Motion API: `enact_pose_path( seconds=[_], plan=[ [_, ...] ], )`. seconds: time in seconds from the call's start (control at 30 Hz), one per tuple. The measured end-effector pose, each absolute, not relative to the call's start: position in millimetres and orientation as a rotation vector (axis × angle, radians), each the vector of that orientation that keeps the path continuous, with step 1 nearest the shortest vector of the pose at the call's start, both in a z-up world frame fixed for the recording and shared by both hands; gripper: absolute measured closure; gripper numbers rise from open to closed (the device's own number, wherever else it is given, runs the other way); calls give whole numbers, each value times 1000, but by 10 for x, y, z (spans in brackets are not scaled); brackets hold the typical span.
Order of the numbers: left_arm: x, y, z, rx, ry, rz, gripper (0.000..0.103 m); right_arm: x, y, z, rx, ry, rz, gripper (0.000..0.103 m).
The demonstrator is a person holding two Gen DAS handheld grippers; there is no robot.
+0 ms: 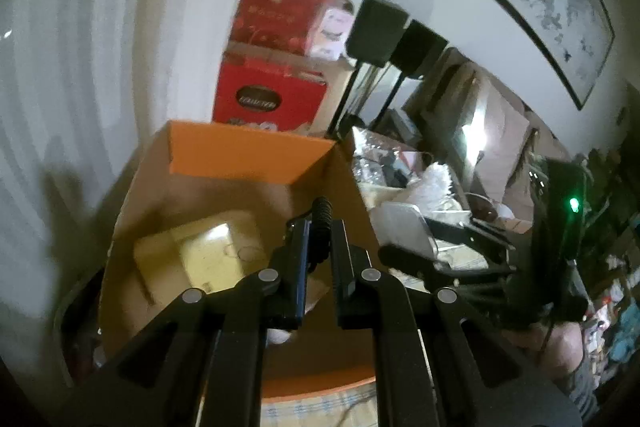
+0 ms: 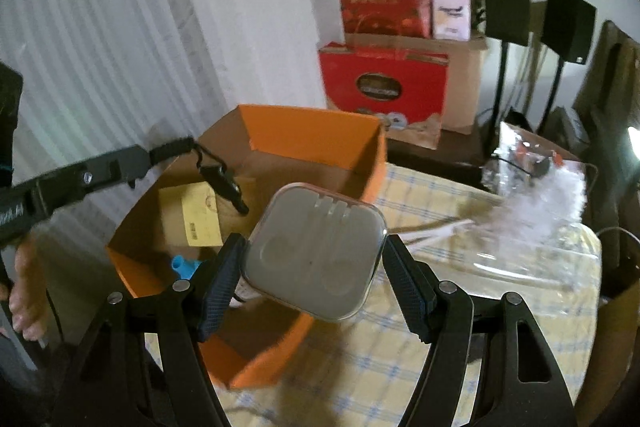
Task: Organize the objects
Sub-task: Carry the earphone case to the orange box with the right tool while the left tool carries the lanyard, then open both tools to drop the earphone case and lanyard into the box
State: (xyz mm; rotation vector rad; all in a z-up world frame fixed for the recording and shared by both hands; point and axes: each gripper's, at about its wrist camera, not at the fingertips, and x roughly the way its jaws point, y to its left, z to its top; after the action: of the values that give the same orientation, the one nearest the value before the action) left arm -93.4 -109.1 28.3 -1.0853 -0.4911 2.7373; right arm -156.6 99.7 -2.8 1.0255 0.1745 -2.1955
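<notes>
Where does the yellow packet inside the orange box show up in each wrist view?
Left wrist view: the yellow packet lies lower left of centre, on the floor of the orange box, just left of the left tongs.
Right wrist view: the yellow packet lies left of centre, behind the clear case held in the right tongs.
Shared landmark: the red carton with the dark oval label behind the box.

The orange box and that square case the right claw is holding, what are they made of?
The orange box looks like cardboard: matte orange outside, plain brown inside, with folded flaps. The square case in the right gripper seems to be clear or frosted plastic: glossy, rounded corners, with moulded recesses showing through. Blur leaves the exact finish open.
</notes>
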Motion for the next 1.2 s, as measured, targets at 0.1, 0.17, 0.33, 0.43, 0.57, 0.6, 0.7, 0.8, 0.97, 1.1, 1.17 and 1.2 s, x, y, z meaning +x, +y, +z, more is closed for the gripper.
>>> enact_pose_path(
  seconds=[0.1, 0.17, 0.33, 0.43, 0.57, 0.6, 0.7, 0.8, 0.97, 1.1, 1.17, 1.2],
  plan=[
    [-919, -1184, 170, -1117, -503, 2742, 94, -1679, 810, -123, 1049, 195, -2182, 31],
    [-927, -1245, 92, -1140, -511, 2746, 94, -1753, 694, -191, 1065, 218, -2177, 31],
    [-1034, -1373, -68, -1190, -499, 2784, 94, -1876, 411, -373, 1092, 319, -2175, 31],
    [-1154, -1474, -139, -1214, -477, 2823, 94, -1915, 323, -461, 1107, 351, -2167, 31],
    [-1309, -1608, -218, -1249, -472, 2866, 94, -1974, 286, -501, 1116, 361, -2166, 31],
    [-1345, -1639, -227, -1253, -482, 2867, 94, -1981, 283, -506, 1118, 358, -2165, 31],
    [-1402, -1656, -217, -1243, -515, 2849, 94, -2019, 289, -515, 1121, 362, -2167, 31],
    [-1420, -1578, -160, -1219, -512, 2828, 94, -2047, 258, -522, 1123, 380, -2167, 31],
    [-1407, -1405, 29, -1154, -484, 2806, 94, -2029, 132, -569, 1118, 490, -2153, 31],
    [-1379, -1330, 136, -1125, -466, 2803, 94, -1996, 11, -684, 1153, 577, -2105, 31],
    [-1369, -1316, 135, -1130, -457, 2802, 94, -2004, -25, -740, 1170, 606, -2096, 31],
    [-1364, -1313, 120, -1138, -456, 2801, 94, -2015, -52, -779, 1185, 625, -2087, 31]
  ],
)
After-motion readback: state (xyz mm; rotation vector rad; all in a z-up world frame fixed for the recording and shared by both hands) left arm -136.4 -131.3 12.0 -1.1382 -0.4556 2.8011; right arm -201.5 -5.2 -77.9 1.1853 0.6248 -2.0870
